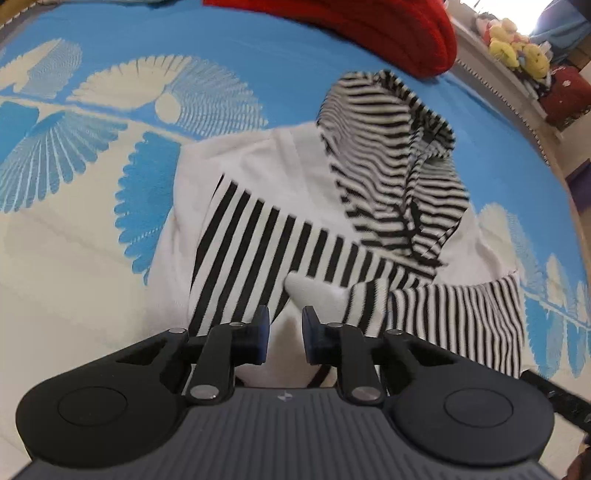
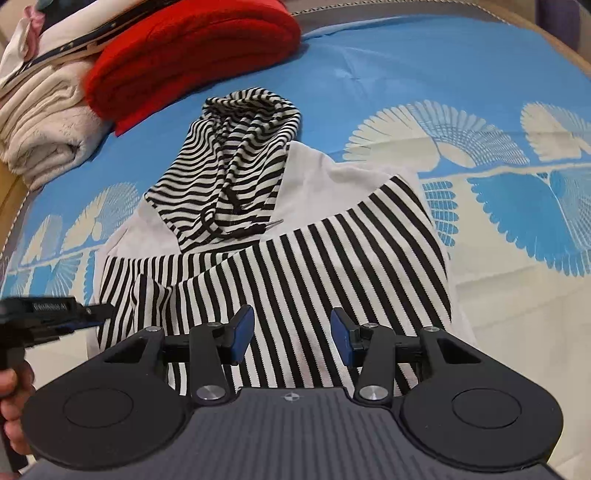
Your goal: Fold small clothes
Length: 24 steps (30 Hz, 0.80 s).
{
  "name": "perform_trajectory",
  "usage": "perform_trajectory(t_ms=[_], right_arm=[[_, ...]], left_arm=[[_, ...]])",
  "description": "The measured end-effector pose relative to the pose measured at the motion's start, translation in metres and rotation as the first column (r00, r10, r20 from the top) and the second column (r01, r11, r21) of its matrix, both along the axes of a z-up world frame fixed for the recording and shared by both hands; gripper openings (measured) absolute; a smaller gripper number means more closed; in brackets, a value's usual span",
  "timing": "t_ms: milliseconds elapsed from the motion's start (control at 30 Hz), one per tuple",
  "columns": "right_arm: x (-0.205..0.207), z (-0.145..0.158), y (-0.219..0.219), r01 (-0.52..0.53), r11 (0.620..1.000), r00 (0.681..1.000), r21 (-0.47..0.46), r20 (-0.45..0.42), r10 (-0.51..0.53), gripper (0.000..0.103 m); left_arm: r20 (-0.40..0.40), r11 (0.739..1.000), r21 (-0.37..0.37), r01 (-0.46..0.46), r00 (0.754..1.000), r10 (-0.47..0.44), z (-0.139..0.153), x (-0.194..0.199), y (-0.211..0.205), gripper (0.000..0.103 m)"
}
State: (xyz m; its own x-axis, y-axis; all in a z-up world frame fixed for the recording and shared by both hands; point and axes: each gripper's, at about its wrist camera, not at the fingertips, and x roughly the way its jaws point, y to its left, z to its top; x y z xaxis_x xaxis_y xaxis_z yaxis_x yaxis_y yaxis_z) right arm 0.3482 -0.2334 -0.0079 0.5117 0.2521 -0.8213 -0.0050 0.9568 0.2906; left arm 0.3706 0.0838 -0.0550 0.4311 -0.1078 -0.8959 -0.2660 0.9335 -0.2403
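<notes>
Left wrist view: the left gripper (image 1: 284,334) hovered with its jaws parted and nothing between them, over the near edge of a white hoodie (image 1: 295,206) with black stripes. The hoodie lay spread on a blue and cream bedspread (image 1: 92,155), its striped hood (image 1: 388,166) pointing away. A red garment (image 1: 388,33) lay beyond it.

Right wrist view: the right gripper (image 2: 291,336) was released too, jaws wide over the hoodie's (image 2: 314,266) striped panel. The left gripper (image 2: 92,314) reached in at the sleeve. Folded cream clothes (image 2: 44,129) sat beside the red garment (image 2: 192,55).
</notes>
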Motion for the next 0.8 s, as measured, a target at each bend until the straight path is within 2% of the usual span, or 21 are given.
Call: perform_trajectory(t_ms=[67, 133, 233, 367, 400, 500, 533, 567, 633, 733, 800], right_arm=[[0.000, 0.002, -0.001, 0.006, 1.000, 1.000, 0.011, 0.004, -0.006, 0.048], [-0.001, 0.004, -0.001, 0.008, 1.000, 1.000, 0.012, 0.011, -0.008, 0.048], [-0.002, 0.005, 0.001, 0.002, 1.000, 1.000, 0.014, 0.012, -0.002, 0.048], [-0.002, 0.004, 0.004, -0.003, 1.000, 1.000, 0.015, 0.008, 0.003, 0.048], [-0.001, 0.003, 0.004, 0.001, 1.000, 1.000, 0.014, 0.007, -0.001, 0.048], [0.000, 0.001, 0.005, 0.010, 1.000, 1.000, 0.018, -0.001, -0.010, 0.048], [0.000, 0.000, 0.005, 0.010, 1.000, 1.000, 0.019, -0.003, -0.010, 0.048], [0.000, 0.000, 0.006, 0.011, 1.000, 1.000, 0.018, -0.005, -0.011, 0.048], [0.001, -0.002, 0.007, 0.016, 1.000, 1.000, 0.016, -0.008, -0.016, 0.048], [0.002, -0.002, 0.009, 0.033, 0.999, 0.999, 0.016, -0.007, -0.033, 0.048], [0.003, -0.003, 0.010, 0.044, 0.999, 0.999, 0.018, -0.008, -0.044, 0.048]], left_arm=[[-0.038, 1.000, -0.023, 0.011, 0.999, -0.011, -0.011, 0.001, -0.001, 0.023], [-0.065, 0.999, -0.031, 0.026, 0.997, -0.028, -0.023, 0.000, -0.005, 0.034], [-0.069, 0.998, 0.013, 0.058, 0.996, -0.057, -0.034, -0.003, -0.014, 0.037], [-0.066, 0.993, 0.107, 0.054, 0.997, -0.047, -0.027, -0.007, -0.017, 0.046], [-0.058, 0.993, 0.108, 0.050, 0.997, -0.044, -0.027, -0.007, -0.015, 0.046], [-0.076, 0.992, 0.088, 0.092, 0.993, -0.085, -0.038, -0.009, -0.016, 0.040], [-0.054, 0.987, 0.109, 0.119, 0.992, -0.114, -0.036, -0.011, -0.019, 0.014], [-0.050, 0.982, 0.122, 0.144, 0.989, -0.139, -0.033, -0.011, -0.021, 0.008], [0.003, 0.983, 0.123, 0.133, 0.991, -0.134, -0.015, -0.014, -0.019, 0.008], [0.093, 0.992, 0.123, 0.012, 0.995, -0.024, 0.026, -0.026, -0.006, 0.008], [0.106, 0.988, 0.126, -0.087, 0.992, 0.074, 0.044, -0.039, 0.006, 0.009]])
